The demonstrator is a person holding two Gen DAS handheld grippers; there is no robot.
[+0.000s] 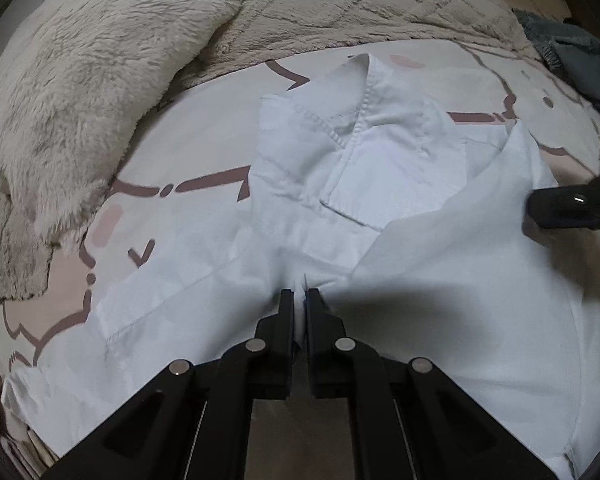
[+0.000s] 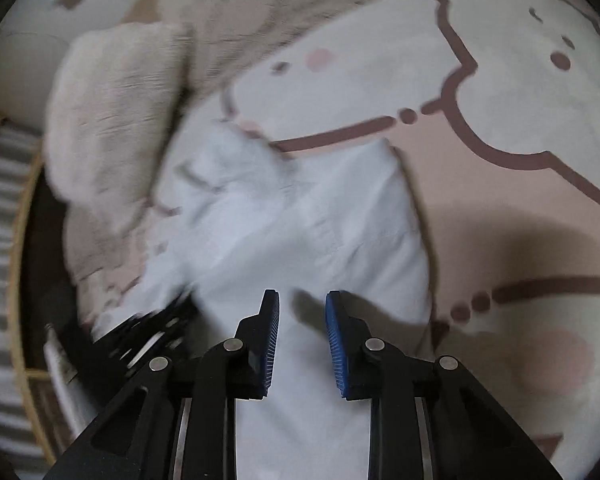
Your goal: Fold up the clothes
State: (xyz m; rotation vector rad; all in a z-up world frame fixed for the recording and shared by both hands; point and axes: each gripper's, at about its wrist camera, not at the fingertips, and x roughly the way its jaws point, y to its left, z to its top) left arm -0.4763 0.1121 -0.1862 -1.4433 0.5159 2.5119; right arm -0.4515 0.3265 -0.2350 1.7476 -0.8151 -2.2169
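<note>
A white shirt (image 1: 380, 168) with a collar and a chest pocket lies spread on a pink and white patterned bedsheet (image 1: 188, 136). My left gripper (image 1: 300, 294) is shut on a pinched fold of the shirt near its middle. My right gripper (image 2: 302, 300) is open, its blue pads (image 2: 334, 328) apart, hovering over the shirt (image 2: 300, 216) with nothing between them. The right gripper also shows as a black shape at the right edge of the left wrist view (image 1: 572, 204). The left gripper shows blurred at the lower left of the right wrist view (image 2: 152, 332).
A fluffy cream pillow (image 1: 84, 92) lies at the left of the shirt, with a beige patterned blanket (image 1: 360, 4) behind. A dark grey cloth (image 1: 572, 52) sits at the far right. The right wrist view shows the pillow (image 2: 116, 120) and a wooden-edged bed side (image 2: 20, 240).
</note>
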